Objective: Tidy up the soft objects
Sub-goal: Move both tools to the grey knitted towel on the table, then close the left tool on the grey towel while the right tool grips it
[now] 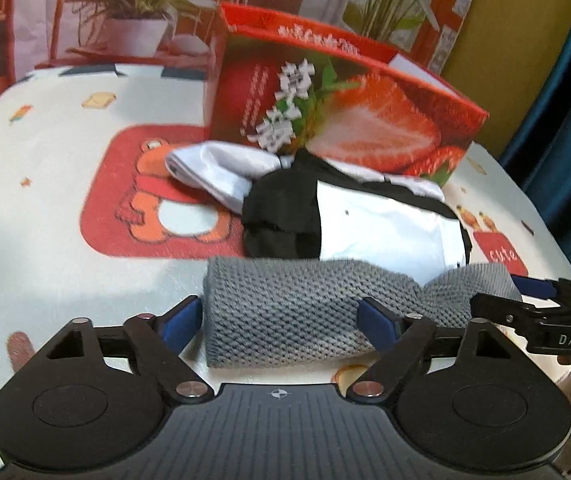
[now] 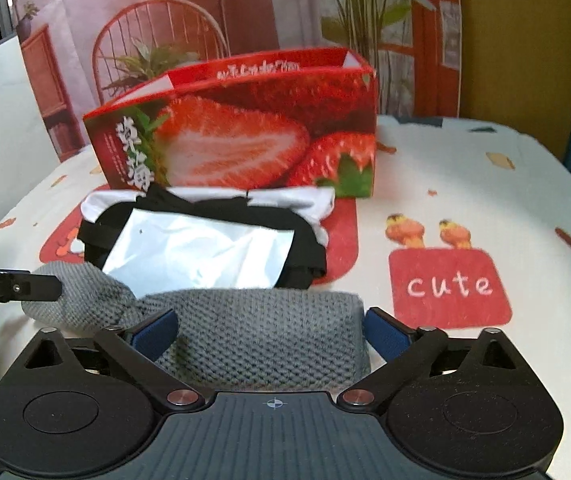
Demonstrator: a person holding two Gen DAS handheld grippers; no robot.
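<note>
Grey knitted cloth [image 1: 281, 312] lies on the cartoon tablecloth [image 1: 45, 200] before the strawberry box [image 1: 337, 112], each end between wide jaws of my left gripper [image 1: 281, 320] and right gripper [image 2: 271, 328], neither visibly squeezing.

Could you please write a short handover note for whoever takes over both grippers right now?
Left gripper: open, fingers either side of one end of the grey knitted cloth, not clamped.
Right gripper: open, straddling the cloth's other end.
Black-and-white garment pile lies behind the cloth, in front of the strawberry box, all on the patterned tablecloth.
Done: nothing visibly sorted.
Left: grip the cloth, tidy it, then the pile.
</note>
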